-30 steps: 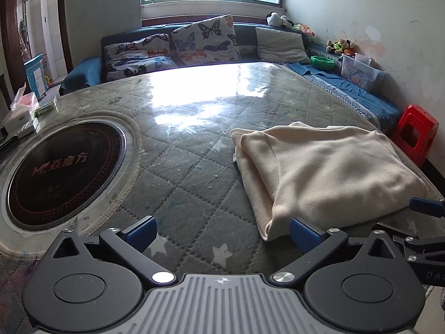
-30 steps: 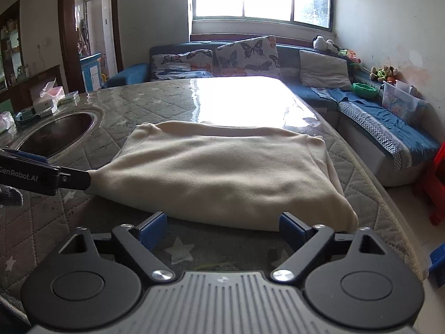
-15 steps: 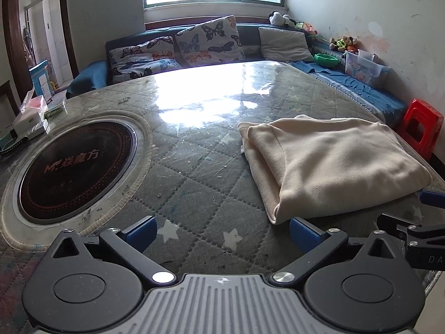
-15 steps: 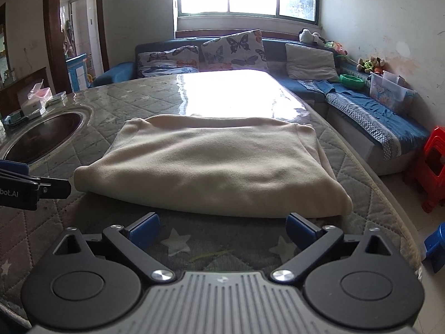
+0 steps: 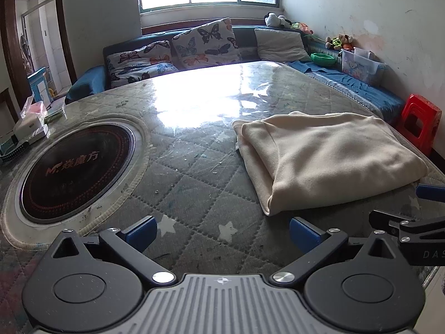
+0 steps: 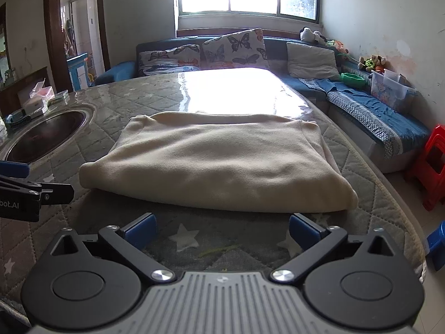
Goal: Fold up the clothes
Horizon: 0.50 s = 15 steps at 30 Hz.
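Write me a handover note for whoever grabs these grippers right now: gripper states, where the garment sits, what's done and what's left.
Left gripper: open, empty, short of the cream garment.
Right gripper: jaws opening, nothing between them, just short of the garment's near edge.
Garment: lies folded in a rough rectangle on the quilted table, right of the round cooktop.
Done: folds look made.
Left: possibly a tidy; judge whether another fold is needed.
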Each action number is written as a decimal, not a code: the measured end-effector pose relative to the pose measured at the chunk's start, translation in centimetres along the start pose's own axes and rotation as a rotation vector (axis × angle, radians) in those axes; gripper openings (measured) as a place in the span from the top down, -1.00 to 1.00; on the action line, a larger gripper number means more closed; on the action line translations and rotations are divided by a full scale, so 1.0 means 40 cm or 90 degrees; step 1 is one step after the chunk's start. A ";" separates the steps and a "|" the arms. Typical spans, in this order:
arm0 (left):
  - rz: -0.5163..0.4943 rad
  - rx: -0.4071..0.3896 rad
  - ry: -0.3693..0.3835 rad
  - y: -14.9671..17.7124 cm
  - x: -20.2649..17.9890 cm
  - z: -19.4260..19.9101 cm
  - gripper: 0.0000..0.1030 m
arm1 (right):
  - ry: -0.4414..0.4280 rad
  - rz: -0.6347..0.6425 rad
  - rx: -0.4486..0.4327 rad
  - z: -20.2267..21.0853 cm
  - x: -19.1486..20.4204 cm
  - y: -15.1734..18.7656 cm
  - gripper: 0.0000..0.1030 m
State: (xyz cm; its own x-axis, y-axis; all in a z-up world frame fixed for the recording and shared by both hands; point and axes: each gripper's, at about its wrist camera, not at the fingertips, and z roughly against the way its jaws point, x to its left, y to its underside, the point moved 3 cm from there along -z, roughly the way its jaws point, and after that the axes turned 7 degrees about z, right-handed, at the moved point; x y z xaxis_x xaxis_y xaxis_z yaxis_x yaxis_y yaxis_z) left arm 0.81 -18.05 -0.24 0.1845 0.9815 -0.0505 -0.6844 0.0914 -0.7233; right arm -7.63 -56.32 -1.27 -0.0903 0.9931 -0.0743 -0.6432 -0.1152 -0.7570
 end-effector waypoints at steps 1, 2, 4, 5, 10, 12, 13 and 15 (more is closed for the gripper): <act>0.000 0.001 0.000 0.001 0.000 -0.001 -1.00 | -0.001 0.001 0.000 0.000 0.001 0.000 -1.00; 0.000 0.003 0.001 0.002 0.000 -0.002 -1.00 | -0.001 0.001 0.000 0.001 0.001 0.000 -1.00; 0.001 0.003 0.002 0.003 0.000 -0.003 -1.00 | -0.001 0.001 0.000 0.001 0.002 0.000 -1.00; 0.001 0.003 0.002 0.004 0.001 -0.003 -1.00 | -0.001 0.000 0.000 0.002 0.002 0.000 -1.00; 0.002 0.003 0.005 0.007 0.000 -0.004 -1.00 | 0.002 0.000 0.002 0.001 0.003 0.002 -1.00; 0.002 0.003 0.005 0.009 -0.001 -0.003 -1.00 | 0.004 -0.003 0.003 0.001 0.003 0.004 -1.00; 0.001 0.002 0.006 0.009 -0.002 -0.003 -1.00 | 0.005 -0.005 0.002 0.002 0.003 0.005 -1.00; 0.000 0.001 0.008 0.010 -0.003 -0.001 -1.00 | 0.007 -0.009 0.001 0.003 0.002 0.006 -1.00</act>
State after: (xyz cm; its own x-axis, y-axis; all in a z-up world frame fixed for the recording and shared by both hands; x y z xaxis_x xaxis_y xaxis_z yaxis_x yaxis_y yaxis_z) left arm 0.55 -18.16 -0.55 0.1941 0.9792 -0.0593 -0.6851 0.0920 -0.7226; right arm -7.88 -56.28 -1.40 -0.0728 0.9949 -0.0698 -0.6459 -0.1004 -0.7568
